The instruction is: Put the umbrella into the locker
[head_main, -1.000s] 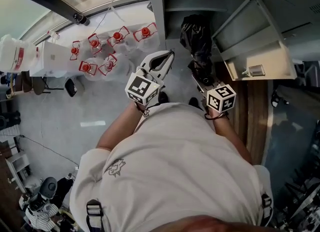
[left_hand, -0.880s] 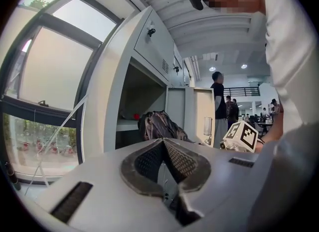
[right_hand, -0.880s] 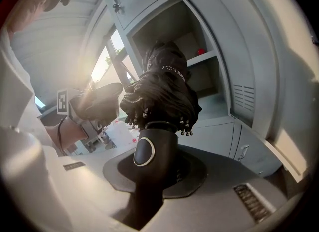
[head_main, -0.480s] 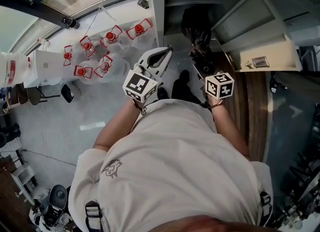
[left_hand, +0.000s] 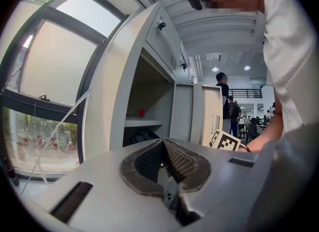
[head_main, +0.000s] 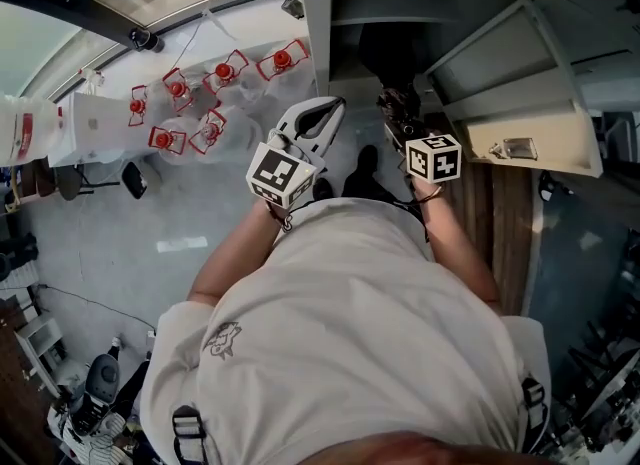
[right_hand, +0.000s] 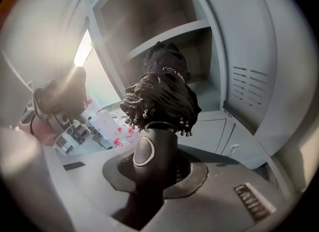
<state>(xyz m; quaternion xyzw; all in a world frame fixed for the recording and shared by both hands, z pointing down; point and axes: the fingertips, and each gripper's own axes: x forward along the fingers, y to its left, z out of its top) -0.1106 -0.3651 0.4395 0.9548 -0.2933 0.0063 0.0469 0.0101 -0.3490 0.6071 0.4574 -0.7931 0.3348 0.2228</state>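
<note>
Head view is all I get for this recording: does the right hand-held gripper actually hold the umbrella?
Observer: Yes. The right gripper view shows the right hand-held gripper clamped on the black handle of the umbrella.
Operator: And the left one?
Observer: The left hand-held gripper has its jaws together, with nothing between them.
Operator: Anything inside the locker?
Observer: In the left gripper view a small red thing sits on the shelf inside the locker.
</note>
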